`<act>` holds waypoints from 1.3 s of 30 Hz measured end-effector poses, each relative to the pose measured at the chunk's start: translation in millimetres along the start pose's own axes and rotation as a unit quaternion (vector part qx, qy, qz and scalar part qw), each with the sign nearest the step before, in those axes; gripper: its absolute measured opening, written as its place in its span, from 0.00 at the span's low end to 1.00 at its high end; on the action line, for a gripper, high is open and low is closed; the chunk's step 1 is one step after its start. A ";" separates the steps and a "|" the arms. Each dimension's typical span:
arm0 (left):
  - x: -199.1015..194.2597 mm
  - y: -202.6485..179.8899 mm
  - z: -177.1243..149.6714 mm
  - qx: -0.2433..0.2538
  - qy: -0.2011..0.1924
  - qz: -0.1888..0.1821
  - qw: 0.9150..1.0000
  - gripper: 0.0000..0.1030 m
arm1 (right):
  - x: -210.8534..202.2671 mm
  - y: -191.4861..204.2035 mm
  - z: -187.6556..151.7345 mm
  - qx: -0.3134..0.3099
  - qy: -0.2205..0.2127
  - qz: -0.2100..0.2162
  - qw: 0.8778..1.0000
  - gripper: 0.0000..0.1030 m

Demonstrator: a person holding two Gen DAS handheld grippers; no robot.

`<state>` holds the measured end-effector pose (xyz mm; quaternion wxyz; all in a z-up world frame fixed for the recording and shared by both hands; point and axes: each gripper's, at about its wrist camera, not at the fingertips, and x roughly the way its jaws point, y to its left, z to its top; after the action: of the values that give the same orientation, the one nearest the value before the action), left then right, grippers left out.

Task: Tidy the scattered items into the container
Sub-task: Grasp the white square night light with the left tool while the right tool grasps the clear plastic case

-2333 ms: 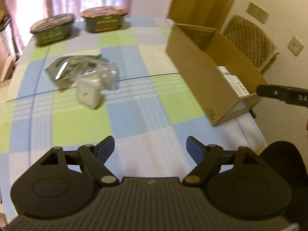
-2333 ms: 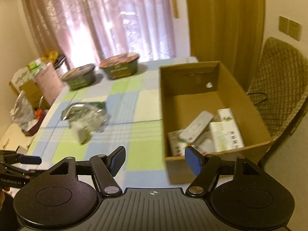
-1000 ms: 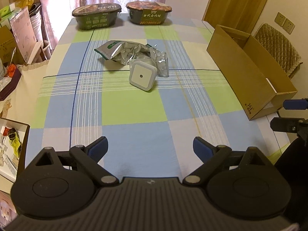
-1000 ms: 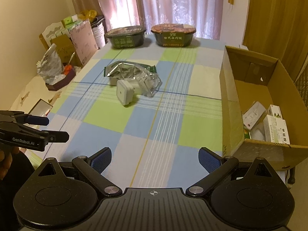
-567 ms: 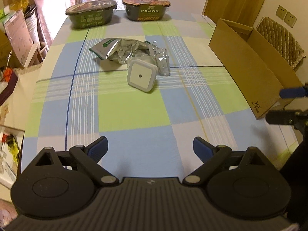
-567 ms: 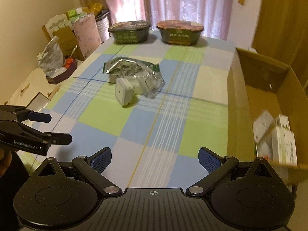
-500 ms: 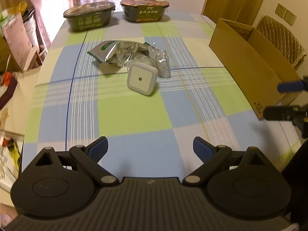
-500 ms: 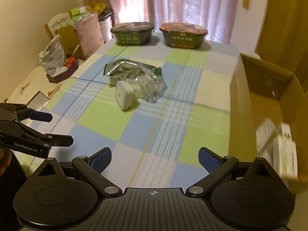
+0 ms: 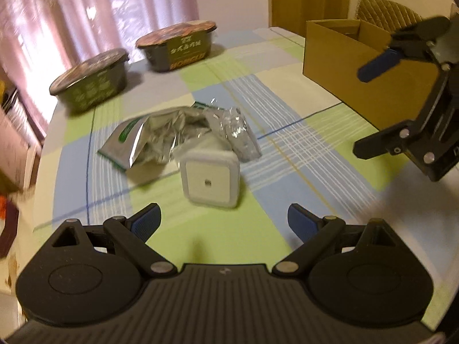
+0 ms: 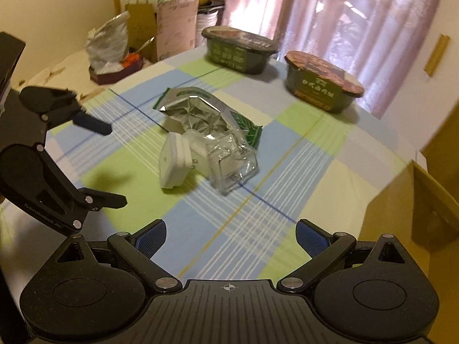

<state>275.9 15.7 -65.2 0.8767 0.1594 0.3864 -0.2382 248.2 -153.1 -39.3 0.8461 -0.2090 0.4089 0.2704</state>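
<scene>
White plug-in night light (image 9: 210, 181) stands on the checked tablecloth (image 9: 200, 238) mid-table, touching a crumpled foil bag (image 9: 149, 140) and clear plastic wrapper (image 10: 232, 169) behind it. Left gripper (image 9: 223, 219) sits just in front of it, fingers wide open, empty; right gripper (image 10: 231, 236) also wide open, empty. Cardboard box (image 9: 352, 66) at the table's right edge, two lidded bowls (image 9: 91, 80) at the far end.
</scene>
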 end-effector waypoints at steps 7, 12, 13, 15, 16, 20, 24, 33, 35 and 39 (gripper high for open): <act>37.9 13.0 3.4 0.020 -0.016 0.003 1.000 0.90 | 44.8 -11.7 24.2 -0.086 0.001 0.013 0.996 0.98; 53.2 15.1 7.8 0.014 -0.012 -0.007 1.000 0.88 | 77.9 -17.5 31.0 -0.135 0.011 0.023 0.990 0.98; 56.6 14.6 8.7 0.017 -0.011 -0.008 1.000 0.87 | 84.5 -17.4 31.1 -0.149 0.013 0.025 0.988 0.98; 61.6 13.7 10.1 0.019 -0.012 -0.009 1.000 0.84 | 94.2 -16.4 30.8 -0.174 0.016 0.033 0.984 0.98; 63.9 13.0 10.6 0.021 -0.012 -0.007 1.000 0.81 | 98.9 -15.8 30.6 -0.185 0.016 0.038 0.982 0.98; 72.6 15.1 11.9 0.018 -0.004 -0.010 1.000 0.73 | 116.6 -12.9 30.8 -0.227 0.016 0.045 0.973 0.98; 76.7 19.8 11.8 0.007 0.004 -0.016 1.000 0.60 | 132.6 -15.6 38.0 -0.226 0.015 0.058 0.972 0.98; 75.7 21.1 11.4 0.012 0.006 -0.027 1.000 0.59 | 158.9 -15.7 46.9 -0.242 0.019 0.075 0.967 0.98; 75.3 20.5 10.7 0.013 0.005 -0.029 0.999 0.59 | 161.3 -15.2 47.8 -0.241 0.021 0.083 0.967 0.92; 74.5 20.9 10.3 0.010 0.003 -0.030 0.999 0.59 | 161.6 -17.6 52.8 -0.212 0.030 0.087 0.973 0.71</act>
<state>337.2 6.4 -112.6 0.8663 0.1572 0.3912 -0.2680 373.8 -89.9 -136.5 0.7430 -0.3557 0.3840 0.4172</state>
